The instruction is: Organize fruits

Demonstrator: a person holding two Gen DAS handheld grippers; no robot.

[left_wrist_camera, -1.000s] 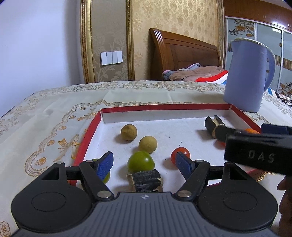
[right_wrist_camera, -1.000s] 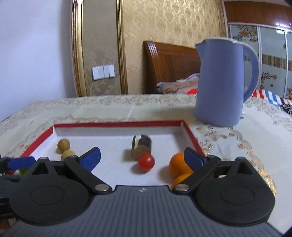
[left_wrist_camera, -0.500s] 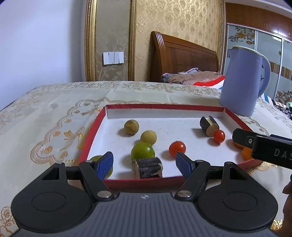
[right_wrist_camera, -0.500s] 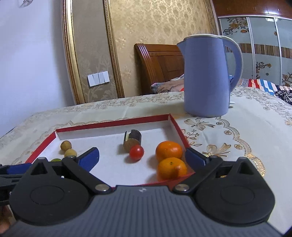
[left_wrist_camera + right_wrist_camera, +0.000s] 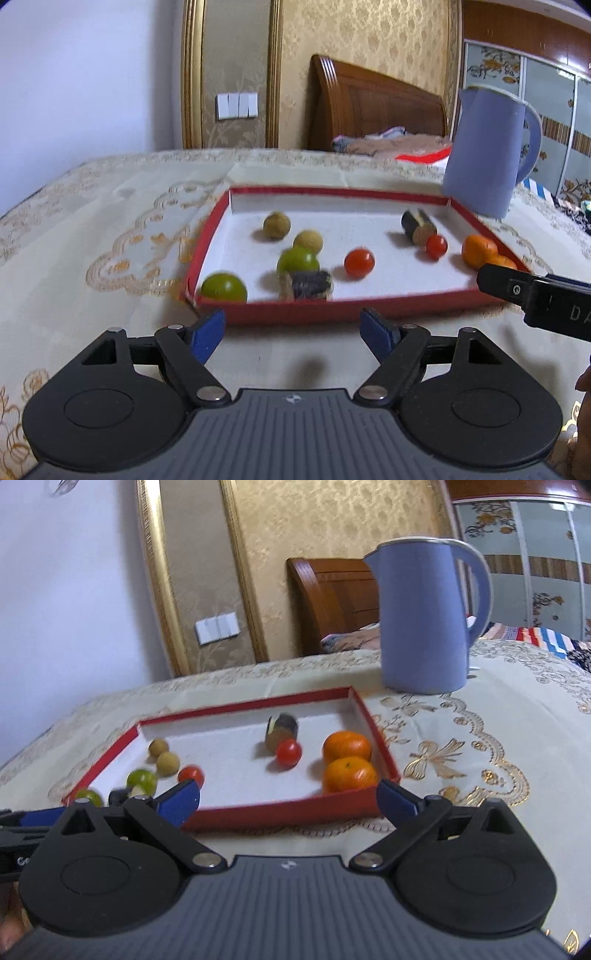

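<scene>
A red-rimmed white tray [image 5: 288, 316] [image 5: 280, 814] on the table holds the fruit: two tan longans [image 5: 276, 225] [image 5: 308, 240], two green fruits [image 5: 297, 260] [image 5: 224, 287], two cherry tomatoes [image 5: 359, 263] [image 5: 436, 246], two oranges [image 5: 346, 746] [image 5: 349, 774] and two dark cut pieces [image 5: 308, 284] [image 5: 419, 225]. My left gripper [image 5: 293, 334] is open and empty, just in front of the tray's near rim. My right gripper [image 5: 288, 799] is open and empty, before the tray's near right corner.
A blue-purple kettle [image 5: 487, 151] [image 5: 424, 616] stands on the embroidered tablecloth behind the tray's far right corner. The right gripper's body [image 5: 535, 295] reaches in at the right of the left wrist view. A wooden headboard [image 5: 373, 107] and wall lie beyond.
Both grippers have pulled back toward me, out of the tray to just in front of its near rim. Both stay open and empty. The fruit has not moved.
</scene>
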